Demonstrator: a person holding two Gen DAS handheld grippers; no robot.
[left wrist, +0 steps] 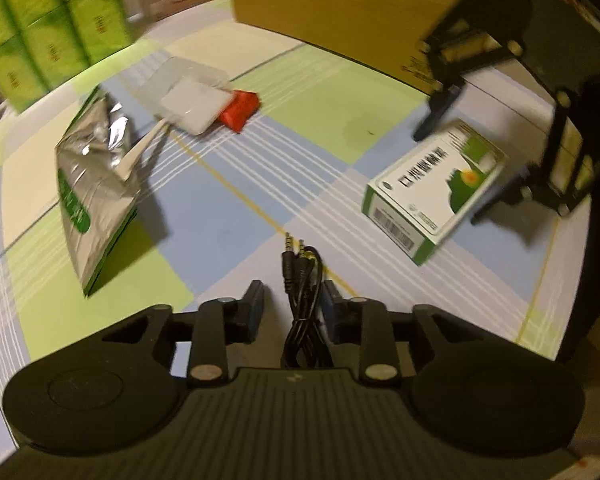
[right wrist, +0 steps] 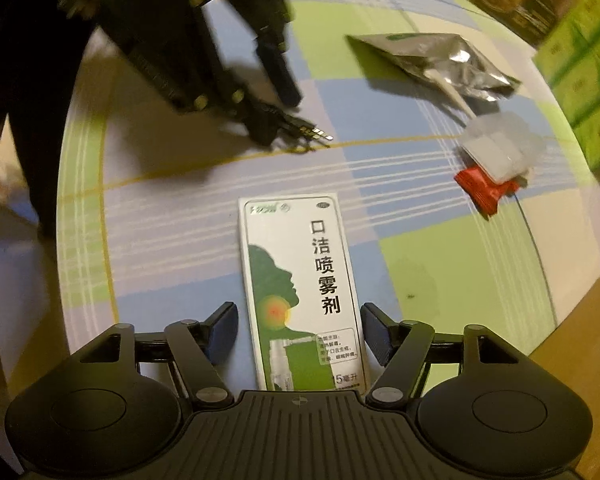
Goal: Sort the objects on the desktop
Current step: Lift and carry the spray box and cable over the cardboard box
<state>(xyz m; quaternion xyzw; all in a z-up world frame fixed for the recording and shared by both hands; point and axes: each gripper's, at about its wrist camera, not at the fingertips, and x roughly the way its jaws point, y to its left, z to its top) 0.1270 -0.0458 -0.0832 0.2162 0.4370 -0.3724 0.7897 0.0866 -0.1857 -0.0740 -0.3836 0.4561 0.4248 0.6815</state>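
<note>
In the left wrist view, the left tool (left wrist: 290, 300) is seen parted narrowly around a coiled black audio cable (left wrist: 304, 308) lying on the checked worktop (left wrist: 228, 216); the right pad is close against the cable, the left pad apart. A foil pouch (left wrist: 92, 196) lies left, a red packet (left wrist: 240, 111) beyond.

In the right wrist view, the right tool (right wrist: 298, 332) is seen half open astride a white-and-green spray box (right wrist: 300, 288), small gaps showing at both pads.

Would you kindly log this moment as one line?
left hand-held gripper: open, cable between | right hand-held gripper: open, box between
</note>
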